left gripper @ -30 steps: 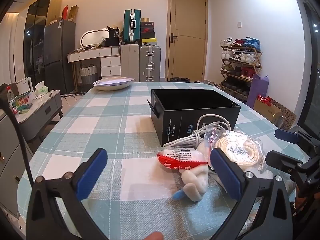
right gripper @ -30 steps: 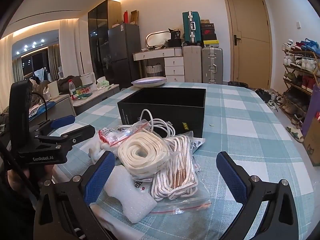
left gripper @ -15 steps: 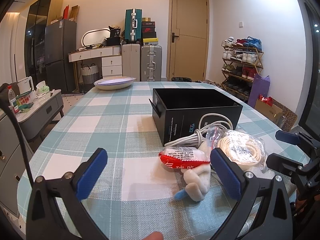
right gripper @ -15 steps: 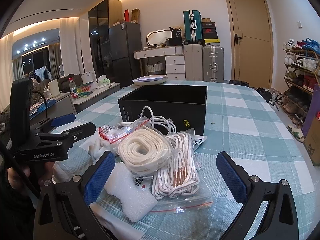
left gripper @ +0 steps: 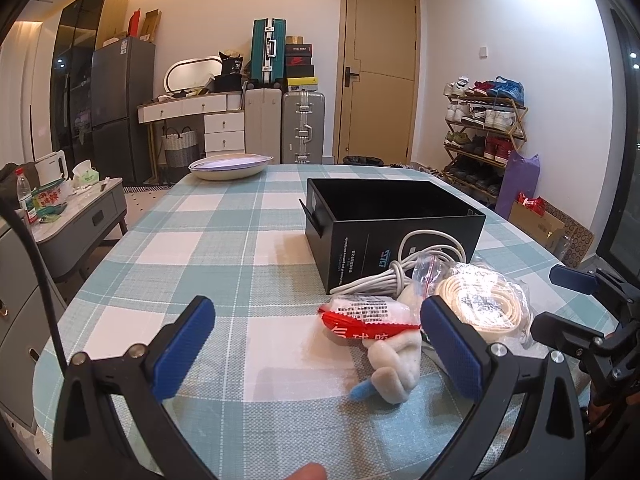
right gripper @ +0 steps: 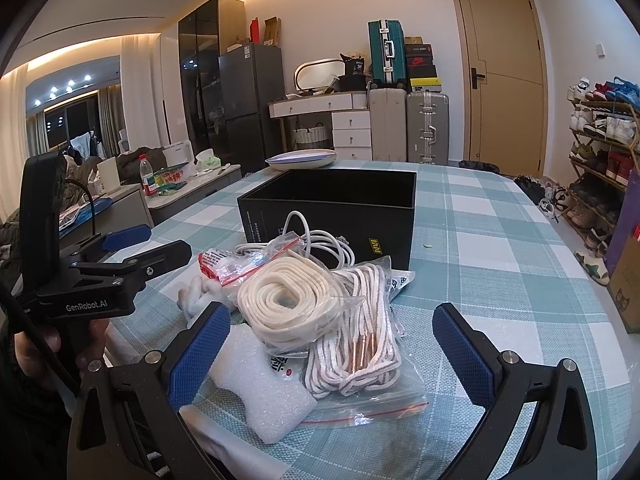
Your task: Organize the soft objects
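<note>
An open black box stands on the checked table. In front of it lies a pile: a white cable, a red-and-white packet, a white soft toy with a blue tip, a bagged cream rope coil, a bag of white laces and white foam. My left gripper is open and empty, just short of the packet. My right gripper is open and empty, its fingers either side of the bagged ropes.
A white dish sits at the table's far end. A side cabinet with bottles stands left of the table. Suitcases and a shoe rack line the far walls.
The left wrist view has shifted slightly, so the pile sits a little further right and nearer. The right gripper has barely moved. Both stay open.
</note>
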Demonstrator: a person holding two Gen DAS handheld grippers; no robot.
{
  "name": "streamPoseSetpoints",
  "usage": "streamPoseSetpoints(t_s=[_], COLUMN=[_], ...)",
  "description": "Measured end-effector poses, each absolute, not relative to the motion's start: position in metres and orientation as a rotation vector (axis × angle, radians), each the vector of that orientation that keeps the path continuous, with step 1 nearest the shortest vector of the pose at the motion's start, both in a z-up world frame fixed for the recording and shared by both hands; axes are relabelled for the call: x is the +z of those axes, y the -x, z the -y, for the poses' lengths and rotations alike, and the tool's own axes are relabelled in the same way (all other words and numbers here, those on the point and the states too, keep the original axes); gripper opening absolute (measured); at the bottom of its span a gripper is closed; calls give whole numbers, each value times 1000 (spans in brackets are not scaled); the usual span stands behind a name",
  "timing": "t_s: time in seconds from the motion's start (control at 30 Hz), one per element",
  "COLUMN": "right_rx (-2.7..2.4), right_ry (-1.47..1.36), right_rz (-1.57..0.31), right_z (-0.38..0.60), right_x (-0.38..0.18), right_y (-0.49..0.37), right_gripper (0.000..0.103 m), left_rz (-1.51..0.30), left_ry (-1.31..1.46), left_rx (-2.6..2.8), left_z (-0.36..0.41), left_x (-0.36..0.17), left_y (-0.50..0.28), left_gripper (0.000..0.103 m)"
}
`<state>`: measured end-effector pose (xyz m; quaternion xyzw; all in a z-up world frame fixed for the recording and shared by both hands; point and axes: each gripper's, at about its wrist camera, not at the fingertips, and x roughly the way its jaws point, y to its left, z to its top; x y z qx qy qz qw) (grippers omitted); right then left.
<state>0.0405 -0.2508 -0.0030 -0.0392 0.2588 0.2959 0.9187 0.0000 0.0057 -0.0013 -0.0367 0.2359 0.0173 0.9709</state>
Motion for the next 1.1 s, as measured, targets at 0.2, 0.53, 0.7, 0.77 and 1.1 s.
streamPoseSetpoints(t_s=[0.2,0.53,0.7,0.77,1.1], right_rx=[611,619,616,619,649], right_ry=[81,88,86,86,100], right_rz=[-535,-535,-537,-540,-561], right_z=[250,247,247,247,244], right_x=[-3,-3,-4,-5,-5], right_y=[-40,-39,-40,-40,-38], right_gripper=[103,103,103,103,103], left_rz=[-478,-475,-473,-473,-468], left_ry=[75,73,71,70,64], left_rx=[36,35,35,33,21], left_z=[-6,-6,-6,-5,-4], left_x=[-1,-1,0,1,5], left_y=[0,0,1,1,2], left_gripper=[103,103,103,103,103])
